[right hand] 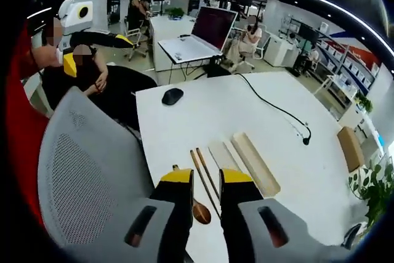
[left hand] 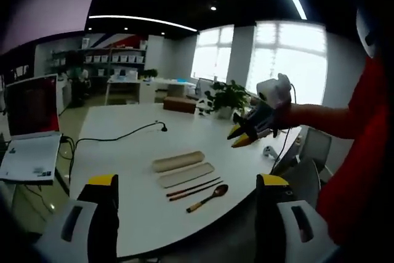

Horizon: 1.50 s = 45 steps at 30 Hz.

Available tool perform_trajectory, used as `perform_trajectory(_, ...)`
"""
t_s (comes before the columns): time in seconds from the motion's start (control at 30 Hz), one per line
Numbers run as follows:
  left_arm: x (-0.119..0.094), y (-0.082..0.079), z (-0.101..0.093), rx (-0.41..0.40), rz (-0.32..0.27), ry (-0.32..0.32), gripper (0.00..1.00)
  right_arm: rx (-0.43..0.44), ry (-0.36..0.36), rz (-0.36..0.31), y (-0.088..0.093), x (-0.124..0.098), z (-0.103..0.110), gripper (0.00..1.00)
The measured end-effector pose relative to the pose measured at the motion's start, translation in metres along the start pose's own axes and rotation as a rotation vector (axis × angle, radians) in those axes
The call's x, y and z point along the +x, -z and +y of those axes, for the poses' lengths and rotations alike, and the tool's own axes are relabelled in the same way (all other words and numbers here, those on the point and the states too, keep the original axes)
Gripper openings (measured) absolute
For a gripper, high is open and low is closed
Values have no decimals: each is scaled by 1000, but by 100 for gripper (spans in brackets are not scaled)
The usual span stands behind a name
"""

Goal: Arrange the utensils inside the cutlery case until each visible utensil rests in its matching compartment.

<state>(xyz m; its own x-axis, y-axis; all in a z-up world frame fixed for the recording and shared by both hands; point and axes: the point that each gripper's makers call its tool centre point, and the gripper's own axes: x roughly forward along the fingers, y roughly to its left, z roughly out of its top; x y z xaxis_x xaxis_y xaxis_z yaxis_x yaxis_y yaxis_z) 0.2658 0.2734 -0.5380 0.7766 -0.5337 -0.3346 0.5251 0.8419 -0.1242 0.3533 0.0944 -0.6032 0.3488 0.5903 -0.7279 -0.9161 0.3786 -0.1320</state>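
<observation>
Nothing picked yet: beige cutlery case base [left hand: 178, 161] and its flat lid [left hand: 185, 175] lie side by side on the white desk [left hand: 123, 152], dark chopsticks [left hand: 192, 189] and wooden spoon [left hand: 208, 198] laid out alongside for access. Left tool [left hand: 184, 214] spread wide, empty, hanging back. Right tool [right hand: 206, 180] narrowly parted, empty, poised above the spoon, likely first pick.

Right claw [right hand: 206, 180] held apart above spoon [right hand: 198, 209], chopsticks [right hand: 205, 178]; case halves [right hand: 246, 161] alongside on white table [right hand: 209, 112].
</observation>
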Motion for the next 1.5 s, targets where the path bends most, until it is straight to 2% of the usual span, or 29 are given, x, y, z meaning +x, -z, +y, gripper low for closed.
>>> perform_trajectory(0.3, 2, 3, -3, -5, 10, 11, 94, -51, -30, 44, 1, 11, 0, 15)
perform_trajectory(0.5, 2, 4, -1, -20, 18, -3, 95, -57, -43, 75, 6, 18, 0, 13)
perform_trajectory(0.57, 2, 3, -2, -35, 8, 7, 95, -57, -47, 89, 9, 22, 0, 13)
perform_trajectory(0.73, 10, 11, 1, -30, 33, 46, 95, -41, -45, 124, 20, 39, -3, 13)
perform_trajectory(0.87, 9, 10, 10, -18, 44, 5, 95, -14, -58, 105, 21, 51, -3, 13)
perform_trajectory(0.93, 6, 0, 8, -49, 1, 2, 95, -45, -20, 31, 10, 60, -10, 11)
perform_trajectory(1.03, 6, 1, 8, -30, 14, 5, 95, -34, -33, 63, 17, 73, -11, 13)
perform_trajectory(1.07, 6, 4, 13, -11, 34, -20, 95, -32, -40, 76, 19, 80, -10, 12)
perform_trajectory(1.1, 7, 3, 13, -20, 31, -20, 95, -29, -59, 79, 21, 85, -7, 12)
perform_trajectory(1.2, 9, 1, 6, -56, 13, 23, 95, -24, -73, 89, 26, 96, -4, 12)
perform_trajectory(1.23, 11, 3, 6, -41, 25, 27, 95, -30, -76, 111, 32, 101, -4, 12)
perform_trajectory(1.33, 13, 8, 7, 16, 60, 22, 94, -53, -91, 151, 45, 108, 0, 13)
perform_trajectory(1.4, 14, 7, 7, 8, 56, 30, 93, -41, -111, 173, 51, 110, 3, 13)
perform_trajectory(1.43, 15, 6, 7, -2, 53, 37, 93, -48, -110, 188, 53, 110, 2, 10)
perform_trajectory(1.5, 17, 4, 7, -12, 48, 43, 93, -48, -99, 175, 51, 109, 1, 7)
